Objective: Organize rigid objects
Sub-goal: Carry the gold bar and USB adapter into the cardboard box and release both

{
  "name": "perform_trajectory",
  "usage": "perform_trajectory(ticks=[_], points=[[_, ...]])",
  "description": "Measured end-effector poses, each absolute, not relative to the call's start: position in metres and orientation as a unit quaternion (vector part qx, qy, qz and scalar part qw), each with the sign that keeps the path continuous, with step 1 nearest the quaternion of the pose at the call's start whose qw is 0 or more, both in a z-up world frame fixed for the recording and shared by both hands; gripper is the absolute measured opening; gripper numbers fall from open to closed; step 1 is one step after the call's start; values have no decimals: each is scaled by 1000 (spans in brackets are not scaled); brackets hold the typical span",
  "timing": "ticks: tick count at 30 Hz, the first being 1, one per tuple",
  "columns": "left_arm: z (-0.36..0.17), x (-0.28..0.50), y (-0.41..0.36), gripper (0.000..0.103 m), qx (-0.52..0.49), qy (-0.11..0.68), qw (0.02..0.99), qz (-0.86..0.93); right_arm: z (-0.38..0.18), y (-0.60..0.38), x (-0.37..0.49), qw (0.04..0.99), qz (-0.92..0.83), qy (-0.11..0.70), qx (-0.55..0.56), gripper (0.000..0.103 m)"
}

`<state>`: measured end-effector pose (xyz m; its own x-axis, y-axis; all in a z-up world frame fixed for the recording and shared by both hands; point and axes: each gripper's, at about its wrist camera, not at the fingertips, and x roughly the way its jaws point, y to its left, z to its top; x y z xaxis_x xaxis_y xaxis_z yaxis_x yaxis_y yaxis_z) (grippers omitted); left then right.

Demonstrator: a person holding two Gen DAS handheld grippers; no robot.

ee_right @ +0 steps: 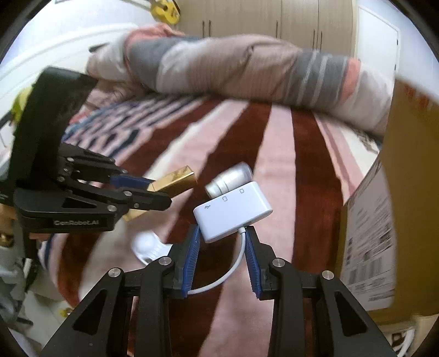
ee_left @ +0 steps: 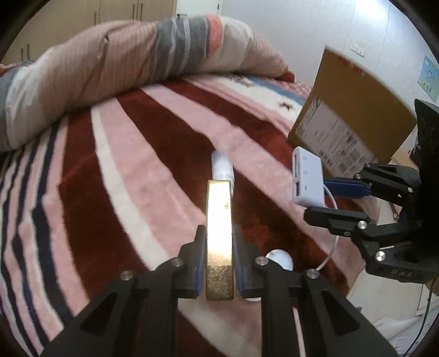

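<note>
My left gripper [ee_left: 218, 233] is shut on a shiny gold bar [ee_left: 218, 217] and holds it above the striped blanket; the bar also shows in the right wrist view [ee_right: 175, 180]. My right gripper [ee_right: 222, 233] is shut on a white card-reader adapter [ee_right: 233, 212] with a short white cable [ee_right: 222, 280]; the adapter also shows in the left wrist view [ee_left: 307, 175]. A white cylinder [ee_left: 222, 166] lies on the blanket beyond the gold bar. A round white object [ee_left: 279, 259] lies below my left gripper.
A cardboard box [ee_left: 354, 109] with a printed label stands at the right edge of the bed [ee_left: 137, 153]. A rolled striped quilt [ee_left: 123, 63] lies across the far side. Wardrobe doors [ee_right: 274, 19] stand behind.
</note>
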<state>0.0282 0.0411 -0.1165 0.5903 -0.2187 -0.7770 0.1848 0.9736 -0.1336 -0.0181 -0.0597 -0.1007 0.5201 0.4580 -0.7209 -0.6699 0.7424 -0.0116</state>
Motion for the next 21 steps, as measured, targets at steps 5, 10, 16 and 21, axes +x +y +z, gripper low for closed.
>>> perform_trajectory(ticks=[5, 10, 16, 21], points=[[-65, 12, 38, 15, -11, 401, 910, -103, -52, -68, -29, 876, 342, 316, -128, 28], [-11, 4, 20, 15, -1, 361, 925, -117, -3, -92, -32, 896, 337, 270, -106, 28], [39, 15, -30, 15, 30, 321, 934, -154, 35, -146, -32, 924, 294, 231, -81, 28], [59, 42, -84, 15, 43, 312, 925, -214, 42, -192, -21, 938, 253, 228, -58, 28]])
